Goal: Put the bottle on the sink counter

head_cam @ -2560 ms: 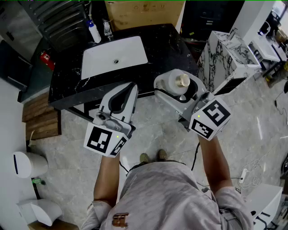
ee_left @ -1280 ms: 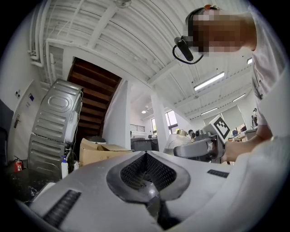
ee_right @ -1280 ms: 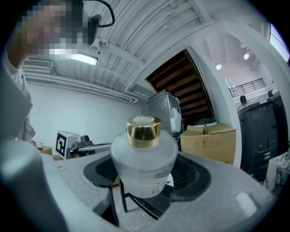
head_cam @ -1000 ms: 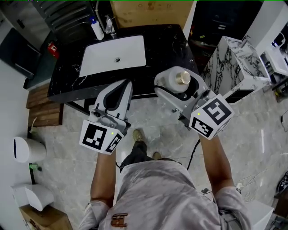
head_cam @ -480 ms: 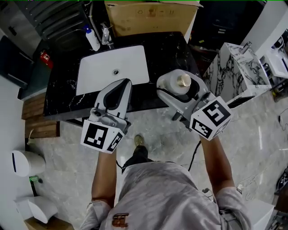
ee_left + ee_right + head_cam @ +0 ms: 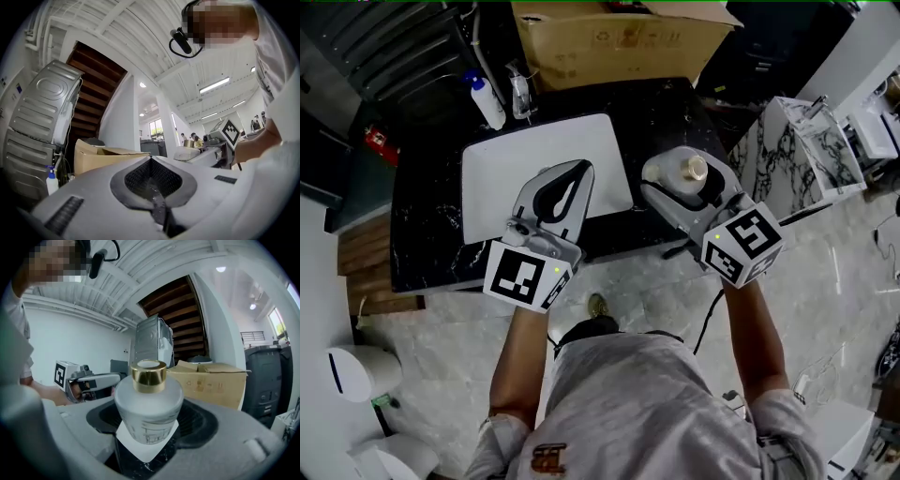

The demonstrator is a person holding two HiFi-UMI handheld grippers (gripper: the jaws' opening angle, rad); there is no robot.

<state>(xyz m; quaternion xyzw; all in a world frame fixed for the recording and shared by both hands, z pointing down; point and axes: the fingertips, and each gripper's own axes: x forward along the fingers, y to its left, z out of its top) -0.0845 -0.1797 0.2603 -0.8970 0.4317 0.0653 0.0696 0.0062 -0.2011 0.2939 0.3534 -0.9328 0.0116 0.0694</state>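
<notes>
Nearest me, the person's arms reach forward with a tool in each hand. The right tool (image 6: 675, 187) has its jaws spread wide and pressed against both sides of a frosted white bottle (image 6: 148, 404) with a gold cap. It holds the bottle upright, I'd guess so it can go down flat on its base. The bottle hangs over the right part of the black marble counter (image 6: 661, 108), just right of the white sink basin (image 6: 487, 178); I can't tell whether its base touches yet. The left tool (image 6: 577, 173) hovers over the basin with jaws together and nothing in them, seemingly just kept clear. Farther back stand a faucet (image 6: 518, 94), a blue-capped dispenser bottle (image 6: 486, 101) and a cardboard box (image 6: 609, 42).
</notes>
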